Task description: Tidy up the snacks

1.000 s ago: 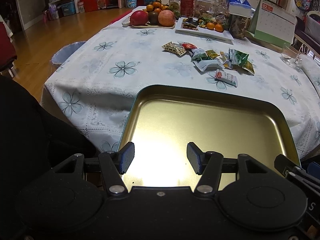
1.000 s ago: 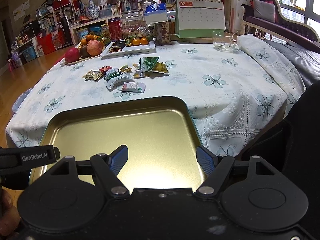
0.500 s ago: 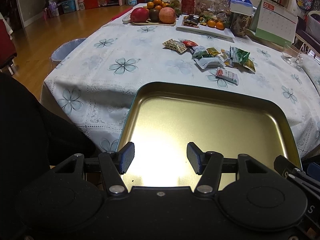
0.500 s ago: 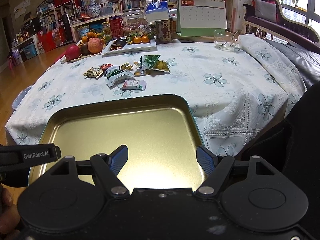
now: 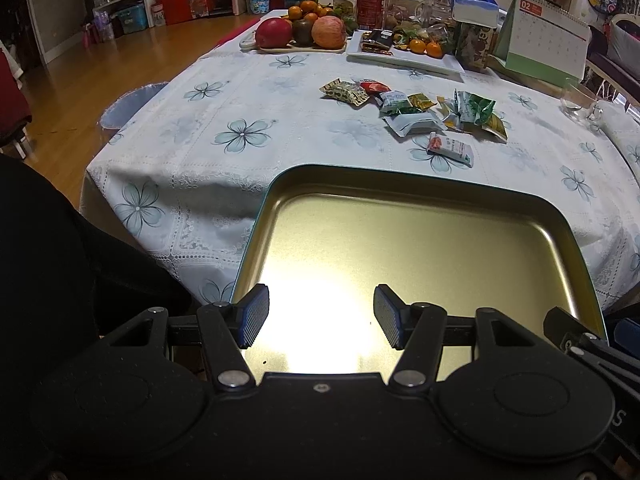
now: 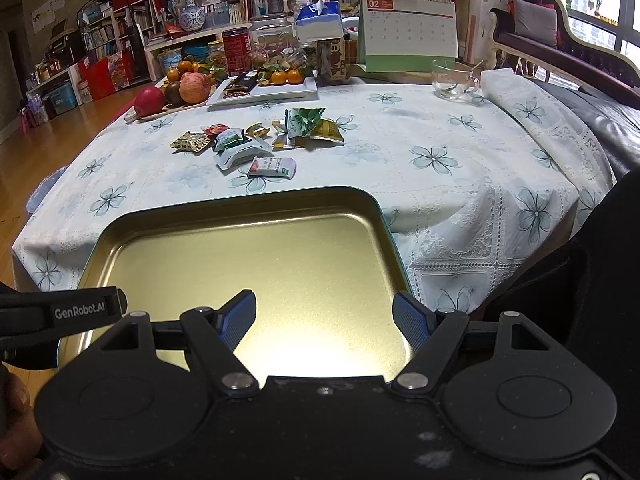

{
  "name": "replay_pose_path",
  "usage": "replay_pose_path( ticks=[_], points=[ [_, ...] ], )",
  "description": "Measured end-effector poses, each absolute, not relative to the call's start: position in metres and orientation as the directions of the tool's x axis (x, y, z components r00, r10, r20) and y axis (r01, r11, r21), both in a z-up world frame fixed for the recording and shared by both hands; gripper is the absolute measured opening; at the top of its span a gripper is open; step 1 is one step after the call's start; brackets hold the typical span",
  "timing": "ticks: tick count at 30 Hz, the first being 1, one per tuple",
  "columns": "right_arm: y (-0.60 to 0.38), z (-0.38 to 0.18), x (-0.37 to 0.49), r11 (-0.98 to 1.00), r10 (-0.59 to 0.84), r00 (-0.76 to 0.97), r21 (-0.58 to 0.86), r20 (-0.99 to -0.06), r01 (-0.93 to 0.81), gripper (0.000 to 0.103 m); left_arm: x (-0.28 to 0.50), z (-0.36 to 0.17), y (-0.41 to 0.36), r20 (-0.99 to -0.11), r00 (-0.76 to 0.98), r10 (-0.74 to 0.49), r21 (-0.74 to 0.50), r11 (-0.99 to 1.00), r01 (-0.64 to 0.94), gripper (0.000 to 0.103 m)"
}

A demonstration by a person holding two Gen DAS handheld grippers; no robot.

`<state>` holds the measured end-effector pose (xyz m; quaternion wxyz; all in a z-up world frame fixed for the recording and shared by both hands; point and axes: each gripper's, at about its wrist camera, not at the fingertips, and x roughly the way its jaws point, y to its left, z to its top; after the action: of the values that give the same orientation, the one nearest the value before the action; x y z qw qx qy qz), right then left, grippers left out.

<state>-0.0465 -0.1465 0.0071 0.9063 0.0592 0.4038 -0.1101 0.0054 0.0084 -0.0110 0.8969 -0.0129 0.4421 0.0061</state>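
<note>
- Snack packets are seen scattered in a loose cluster near the middle of the table, which is covered by a white cloth with blue flowers.
- A white packet with red print is seen lying nearest the tray, just beyond its far rim and apart from it.
- A gold metal tray with a teal outer edge is placed at the near side of the table; nothing is seen inside it.
- The left gripper is held above the near part of the tray, its jaws spread apart with nothing between them.
- The right gripper is held likewise over the tray's near right part, its jaws wide apart and gripping nothing.
- Behind the snacks, a fruit plate, a white dish and a desk calendar are seen.
</note>
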Motion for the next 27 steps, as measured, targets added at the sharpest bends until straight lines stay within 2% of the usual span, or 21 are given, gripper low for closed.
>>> replay_pose_path(
  ticks=[27],
  points=[
    [-0.1455,0.006,-0.0468,0.974,-0.142,0.64,0.01,-0.755,0.228,0.079,0.0057,-0.0137,0.0084,-0.801,0.598,0.003,-0.009,1.0,-0.016,0.062]
  ],
)
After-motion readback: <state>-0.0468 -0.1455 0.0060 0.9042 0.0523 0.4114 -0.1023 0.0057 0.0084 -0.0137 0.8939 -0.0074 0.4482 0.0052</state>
